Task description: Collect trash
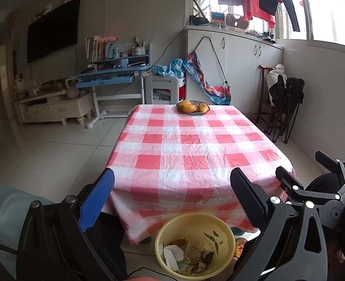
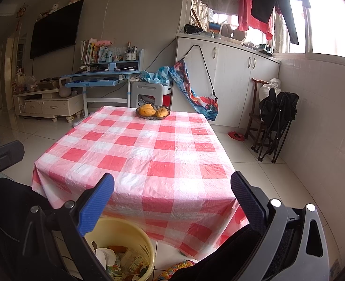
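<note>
A yellow bin (image 1: 226,236) (image 2: 137,236) stands on the floor at the table's near edge, holding crumpled tissue (image 1: 173,254) (image 2: 105,255) and several wrappers (image 1: 187,263) (image 2: 125,261). My left gripper (image 1: 172,201) hangs open above the bin with nothing between its fingers. My right gripper (image 2: 172,202) is open and empty over the table's near edge, just right of the bin. The right gripper's body (image 1: 313,187) also shows at the right of the left wrist view.
A table with a red-and-white checked cloth (image 1: 195,149) (image 2: 149,154) fills the middle. A basket of mangoes (image 1: 193,107) (image 2: 153,112) sits at its far end. A folded chair (image 1: 287,107) (image 2: 277,121) leans on the right wall. A blue desk (image 1: 111,77) and white cabinets (image 1: 242,53) stand behind.
</note>
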A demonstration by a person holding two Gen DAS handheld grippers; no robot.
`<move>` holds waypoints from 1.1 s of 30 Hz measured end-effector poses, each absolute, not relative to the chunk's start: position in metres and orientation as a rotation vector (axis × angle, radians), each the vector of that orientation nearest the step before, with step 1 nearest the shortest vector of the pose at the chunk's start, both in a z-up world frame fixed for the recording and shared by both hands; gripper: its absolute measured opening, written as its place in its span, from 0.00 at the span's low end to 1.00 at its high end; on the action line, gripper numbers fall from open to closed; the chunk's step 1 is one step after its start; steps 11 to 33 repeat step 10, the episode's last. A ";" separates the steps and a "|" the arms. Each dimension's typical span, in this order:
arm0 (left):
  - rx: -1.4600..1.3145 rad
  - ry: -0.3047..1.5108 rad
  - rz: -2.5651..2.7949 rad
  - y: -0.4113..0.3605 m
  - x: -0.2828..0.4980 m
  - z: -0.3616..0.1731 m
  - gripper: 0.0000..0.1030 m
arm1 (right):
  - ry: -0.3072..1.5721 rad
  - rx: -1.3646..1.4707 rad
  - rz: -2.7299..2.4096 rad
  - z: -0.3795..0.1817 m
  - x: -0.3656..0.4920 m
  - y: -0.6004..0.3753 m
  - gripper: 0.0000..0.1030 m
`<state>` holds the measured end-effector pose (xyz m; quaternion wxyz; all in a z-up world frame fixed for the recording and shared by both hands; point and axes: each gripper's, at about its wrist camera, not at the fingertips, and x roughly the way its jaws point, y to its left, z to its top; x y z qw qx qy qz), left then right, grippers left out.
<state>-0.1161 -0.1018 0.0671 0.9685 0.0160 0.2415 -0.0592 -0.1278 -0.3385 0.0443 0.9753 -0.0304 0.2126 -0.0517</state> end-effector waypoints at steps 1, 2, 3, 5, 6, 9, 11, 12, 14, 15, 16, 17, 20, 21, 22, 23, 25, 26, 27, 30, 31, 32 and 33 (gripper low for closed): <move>0.037 0.489 -0.110 -0.102 -0.116 0.068 0.93 | 0.430 -0.063 -0.104 0.044 -0.130 -0.340 0.93; 0.045 0.498 -0.099 -0.103 -0.114 0.068 0.93 | 0.431 -0.066 -0.104 0.045 -0.127 -0.338 0.93; 0.052 0.514 -0.095 -0.102 -0.111 0.068 0.93 | 0.432 -0.068 -0.103 0.045 -0.128 -0.339 0.93; 0.051 0.540 -0.093 -0.100 -0.107 0.067 0.93 | 0.433 -0.073 -0.102 0.045 -0.131 -0.340 0.93; 0.043 0.542 -0.089 -0.098 -0.107 0.067 0.93 | 0.435 -0.074 -0.102 0.046 -0.131 -0.340 0.93; 0.033 0.549 -0.078 -0.095 -0.105 0.066 0.93 | 0.438 -0.072 -0.102 0.045 -0.130 -0.341 0.93; 0.032 0.554 -0.083 -0.094 -0.104 0.066 0.93 | 0.438 -0.073 -0.102 0.045 -0.130 -0.341 0.93; 0.032 0.554 -0.083 -0.094 -0.104 0.066 0.93 | 0.438 -0.073 -0.102 0.045 -0.130 -0.341 0.93; 0.032 0.554 -0.083 -0.094 -0.104 0.066 0.93 | 0.438 -0.073 -0.102 0.045 -0.130 -0.341 0.93; 0.032 0.554 -0.083 -0.094 -0.104 0.066 0.93 | 0.438 -0.073 -0.102 0.045 -0.130 -0.341 0.93; 0.032 0.554 -0.083 -0.094 -0.104 0.066 0.93 | 0.438 -0.073 -0.102 0.045 -0.130 -0.341 0.93; 0.032 0.554 -0.083 -0.094 -0.104 0.066 0.93 | 0.438 -0.073 -0.102 0.045 -0.130 -0.341 0.93; 0.032 0.554 -0.083 -0.094 -0.104 0.066 0.93 | 0.438 -0.073 -0.102 0.045 -0.130 -0.341 0.93; 0.032 0.554 -0.083 -0.094 -0.104 0.066 0.93 | 0.438 -0.073 -0.102 0.045 -0.130 -0.341 0.93; 0.032 0.554 -0.083 -0.094 -0.104 0.066 0.93 | 0.438 -0.073 -0.102 0.045 -0.130 -0.341 0.93; 0.032 0.554 -0.083 -0.094 -0.104 0.066 0.93 | 0.438 -0.073 -0.102 0.045 -0.130 -0.341 0.93; 0.032 0.554 -0.083 -0.094 -0.104 0.066 0.93 | 0.438 -0.073 -0.102 0.045 -0.130 -0.341 0.93; 0.032 0.554 -0.083 -0.094 -0.104 0.066 0.93 | 0.438 -0.073 -0.102 0.045 -0.130 -0.341 0.93; 0.032 0.554 -0.083 -0.094 -0.104 0.066 0.93 | 0.438 -0.073 -0.102 0.045 -0.130 -0.341 0.93; 0.032 0.554 -0.083 -0.094 -0.104 0.066 0.93 | 0.438 -0.073 -0.102 0.045 -0.130 -0.341 0.93; 0.032 0.554 -0.083 -0.094 -0.104 0.066 0.93 | 0.438 -0.073 -0.102 0.045 -0.130 -0.341 0.93; 0.032 0.554 -0.083 -0.094 -0.104 0.066 0.93 | 0.438 -0.073 -0.102 0.045 -0.130 -0.341 0.93; 0.032 0.554 -0.083 -0.094 -0.104 0.066 0.93 | 0.438 -0.073 -0.102 0.045 -0.130 -0.341 0.93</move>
